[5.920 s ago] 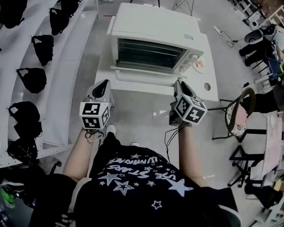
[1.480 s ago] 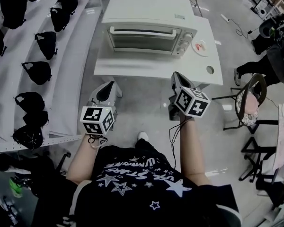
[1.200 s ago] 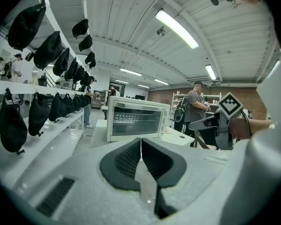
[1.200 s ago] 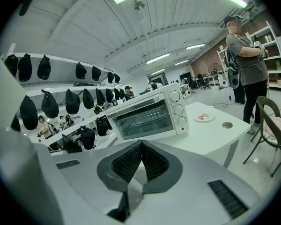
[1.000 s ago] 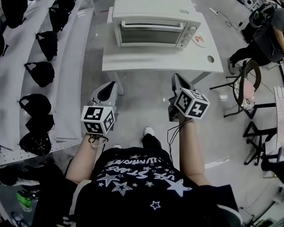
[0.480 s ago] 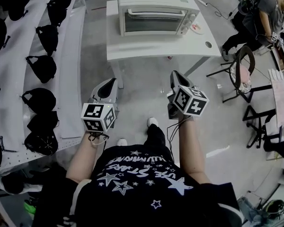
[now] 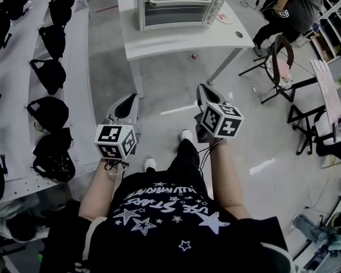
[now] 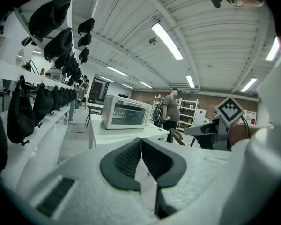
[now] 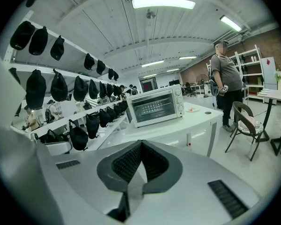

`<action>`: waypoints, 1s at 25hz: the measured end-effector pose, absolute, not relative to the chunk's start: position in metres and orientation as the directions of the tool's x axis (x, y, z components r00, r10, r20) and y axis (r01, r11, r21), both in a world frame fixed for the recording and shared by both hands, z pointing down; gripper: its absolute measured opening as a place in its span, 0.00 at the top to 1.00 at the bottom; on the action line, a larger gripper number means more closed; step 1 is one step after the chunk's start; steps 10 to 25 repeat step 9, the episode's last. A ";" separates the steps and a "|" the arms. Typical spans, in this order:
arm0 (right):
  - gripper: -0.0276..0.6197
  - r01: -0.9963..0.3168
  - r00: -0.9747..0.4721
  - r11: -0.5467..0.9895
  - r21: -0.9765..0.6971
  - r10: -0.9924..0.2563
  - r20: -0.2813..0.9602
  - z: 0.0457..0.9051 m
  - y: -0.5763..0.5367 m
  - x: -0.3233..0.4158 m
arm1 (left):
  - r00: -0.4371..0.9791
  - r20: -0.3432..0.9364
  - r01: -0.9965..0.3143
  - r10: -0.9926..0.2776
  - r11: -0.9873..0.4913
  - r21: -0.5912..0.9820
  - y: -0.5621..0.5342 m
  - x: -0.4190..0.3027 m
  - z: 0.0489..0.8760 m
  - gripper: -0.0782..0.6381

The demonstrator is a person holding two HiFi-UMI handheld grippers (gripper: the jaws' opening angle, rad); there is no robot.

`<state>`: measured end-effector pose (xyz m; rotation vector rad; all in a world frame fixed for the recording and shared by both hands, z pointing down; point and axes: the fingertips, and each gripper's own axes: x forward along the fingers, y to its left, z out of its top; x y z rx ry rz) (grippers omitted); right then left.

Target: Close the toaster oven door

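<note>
the toaster oven (image 7: 173, 7) sits on the white table (image 7: 182, 41), toward the table's far left part. its glass door is shut flat against the front, with the handle bar running along the door's top edge. its knobs are at the right end of the front. a small plate (image 7: 223, 19) lies on the table just right of the oven, and a round hole (image 7: 237, 34) shows in the tabletop nearer the right front corner.

both grippers are well apart from the table, held out over the bare floor (image 7: 159, 90) on its near side and pointing toward the oven. the left gripper (image 7: 131, 98) is off the table's near left corner. its two dark pads are pressed together tip to tip with nothing between them. the right gripper (image 7: 201, 87) is beside it, off the middle of the table's near edge, and its jaws are likewise clenched on nothing. neither touches the oven or the table.

left of the table run long white shelves (image 7: 79, 84) with black bags (image 7: 50, 73) set along them. right of the table stands a chair (image 7: 278, 58) with a round seat cushion. a person (image 7: 290, 4) in a grey shirt stands beyond it, near the table's far right corner.
</note>
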<state>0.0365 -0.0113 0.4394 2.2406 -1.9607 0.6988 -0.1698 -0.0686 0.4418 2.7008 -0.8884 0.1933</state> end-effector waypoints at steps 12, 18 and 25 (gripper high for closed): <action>0.95 -0.954 0.094 -0.193 -0.231 -0.920 0.382 0.434 0.024 0.008 | 0.824 0.234 -0.563 -0.517 -0.794 0.229 -0.047 -0.192 0.446 0.86; 0.95 -0.954 0.094 -0.193 -0.231 -0.920 0.382 0.434 0.024 0.008 | 0.824 0.234 -0.563 -0.517 -0.794 0.229 -0.047 -0.192 0.446 0.86; 0.95 -0.954 0.094 -0.193 -0.231 -0.920 0.382 0.434 0.024 0.008 | 0.824 0.234 -0.563 -0.517 -0.794 0.229 -0.047 -0.192 0.446 0.86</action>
